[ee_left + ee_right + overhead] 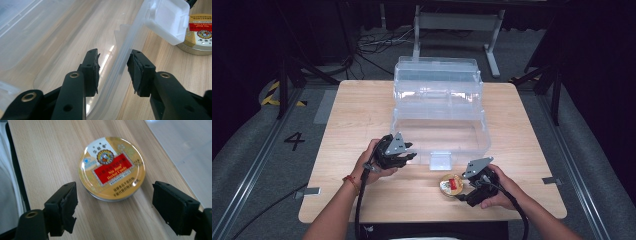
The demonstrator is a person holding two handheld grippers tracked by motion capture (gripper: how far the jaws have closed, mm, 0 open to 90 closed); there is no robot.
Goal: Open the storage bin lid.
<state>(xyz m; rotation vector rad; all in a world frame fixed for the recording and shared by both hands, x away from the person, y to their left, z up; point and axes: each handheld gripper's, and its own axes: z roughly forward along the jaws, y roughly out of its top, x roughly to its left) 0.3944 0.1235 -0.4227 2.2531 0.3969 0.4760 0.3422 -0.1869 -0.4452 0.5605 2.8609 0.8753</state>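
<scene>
Your right tool (pixel 113 202) hangs low over the bench (pixel 362 115) with its jaws spread wide, and the tin (pixel 111 168) lies flat on the wood just beyond and between them, touched by neither pad. In the high view the tin (pixel 451 185) sits near the front edge, right of centre, just near of the box's white latch (pixel 440 161). Its gold lid carries a red panel reading "Nin Jiom Herbal Candy", with a round emblem above it and Chinese lettering around that is too small to read. A blue mark sits at the lid's left rim.

Your left tool (pixel 113 72) straddles the near wall of the clear box (pixel 125 50), one jaw inside and one outside. The pads stand slightly off the plastic, so the jaws are parted and not pinching. In the high view that left tool (pixel 404 157) meets the box (pixel 439 107) at its near left corner, with the lid thrown back on the far side.
</scene>
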